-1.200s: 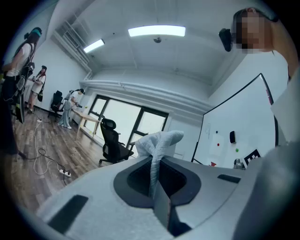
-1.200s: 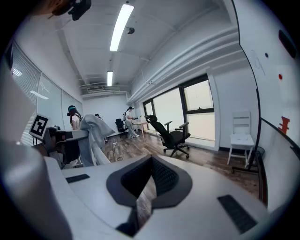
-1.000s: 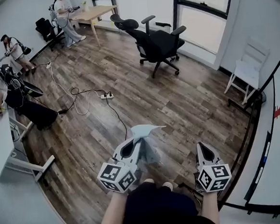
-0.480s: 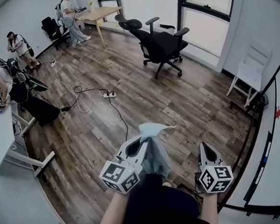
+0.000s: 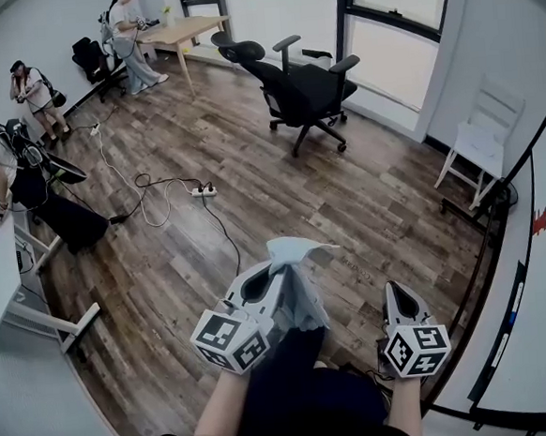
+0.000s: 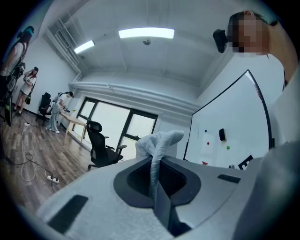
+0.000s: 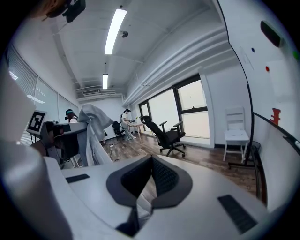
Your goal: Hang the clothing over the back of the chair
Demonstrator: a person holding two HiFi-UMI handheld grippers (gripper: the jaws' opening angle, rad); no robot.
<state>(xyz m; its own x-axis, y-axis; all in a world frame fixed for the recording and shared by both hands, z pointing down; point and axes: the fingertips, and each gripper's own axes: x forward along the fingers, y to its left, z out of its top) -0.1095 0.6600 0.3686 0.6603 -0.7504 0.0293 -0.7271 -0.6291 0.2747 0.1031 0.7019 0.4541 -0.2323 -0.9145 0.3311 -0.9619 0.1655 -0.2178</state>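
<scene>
Left gripper [image 5: 279, 276] pinches pale blue clothing [image 5: 299, 255] tight; cloth sticks up, rest hangs down; right gripper [image 5: 398, 293] squeezed together, holds nothing, at 3 o'clock of cloth; black chair [image 5: 305, 87] far off at 12 o'clock; left gripper carries cloth there.

clothing [image 5: 300, 257] is showing plain pale blue-grey | office chair [image 5: 305, 87] is showing black | floor [image 5: 250, 167] is showing brown wood planks | left gripper [image 5: 276, 276] and right gripper [image 5: 398, 292] are showing light grey shells, black-and-white square-marker cubes | side chair [image 5: 481, 139] is showing white
</scene>
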